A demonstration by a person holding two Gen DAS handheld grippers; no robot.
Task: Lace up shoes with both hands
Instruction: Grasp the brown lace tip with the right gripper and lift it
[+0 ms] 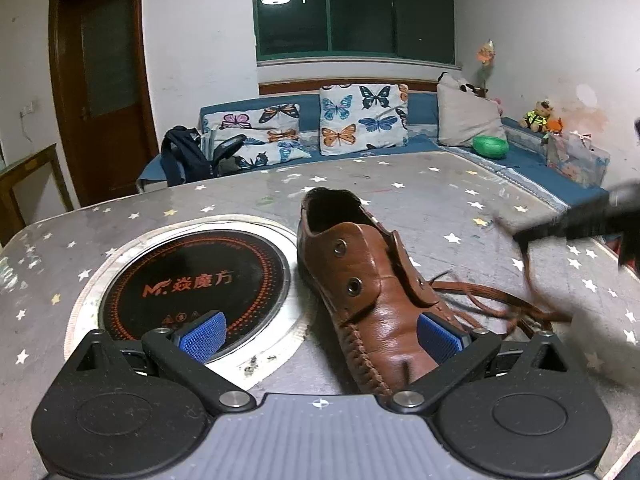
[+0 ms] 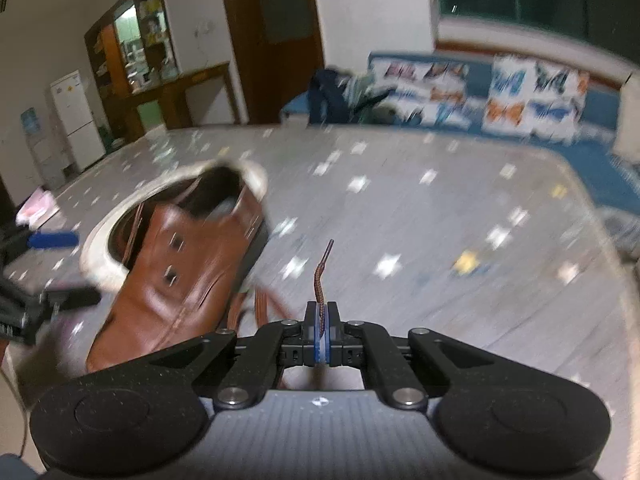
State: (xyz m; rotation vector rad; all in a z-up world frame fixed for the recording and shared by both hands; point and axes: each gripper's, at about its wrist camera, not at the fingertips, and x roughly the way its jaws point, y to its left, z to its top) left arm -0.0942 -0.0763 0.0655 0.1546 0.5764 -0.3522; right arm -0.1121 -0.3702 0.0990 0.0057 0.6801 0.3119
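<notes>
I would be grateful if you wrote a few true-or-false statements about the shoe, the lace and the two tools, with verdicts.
1. The right tool pinches the lace near its tip. True.
2. The left tool is clamped shut. False: its pads stand wide apart, the shoe toe between them.
3. The shoe's upper eyelets are empty. True.
4. The shoe is black. False: it is brown.

star-speckled table (image 1: 400,184) with inset round cooktop (image 1: 192,280); butterfly cushions (image 1: 362,120) on sofa.
</notes>
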